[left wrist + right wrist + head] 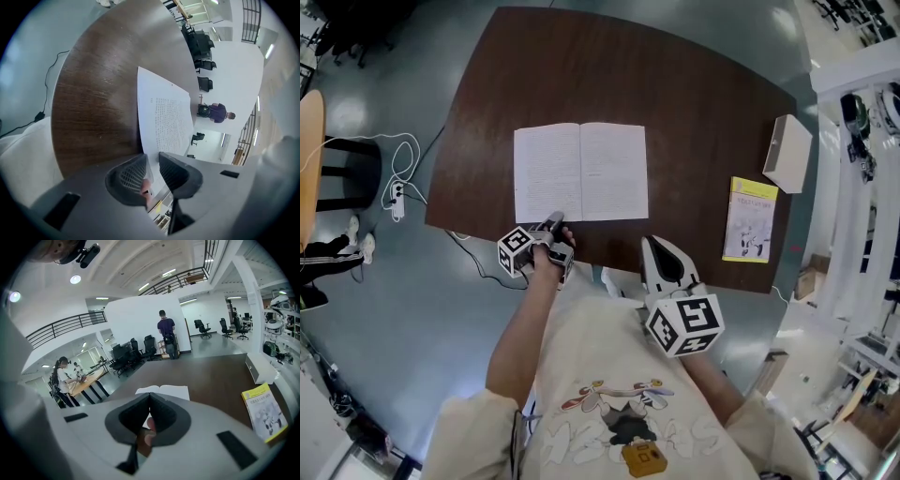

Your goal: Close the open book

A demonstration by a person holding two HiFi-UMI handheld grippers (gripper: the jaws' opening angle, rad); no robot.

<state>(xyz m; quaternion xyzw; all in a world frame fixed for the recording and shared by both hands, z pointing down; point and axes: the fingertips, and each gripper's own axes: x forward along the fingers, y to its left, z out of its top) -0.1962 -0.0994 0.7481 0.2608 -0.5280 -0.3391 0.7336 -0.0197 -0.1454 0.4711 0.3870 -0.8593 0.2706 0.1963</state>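
An open book (581, 173) with white printed pages lies flat on the dark brown table (694, 94), close to its near edge. My left gripper (553, 223) is at the near edge of the book's left page, beside the spine. In the left gripper view the book (166, 117) runs down between the left gripper's (152, 161) partly closed jaws; a thin page edge lies against one pad, and a gap shows to the other. My right gripper (667, 262) hangs off the table's near edge, shut and empty. The right gripper (150, 397) points at the book (164, 391).
A yellow booklet (752, 218) lies at the table's right side, with a white box (789, 153) behind it. A power strip with its cable (397, 192) lies on the floor to the left. Office chairs and a standing person (166, 331) are far beyond the table.
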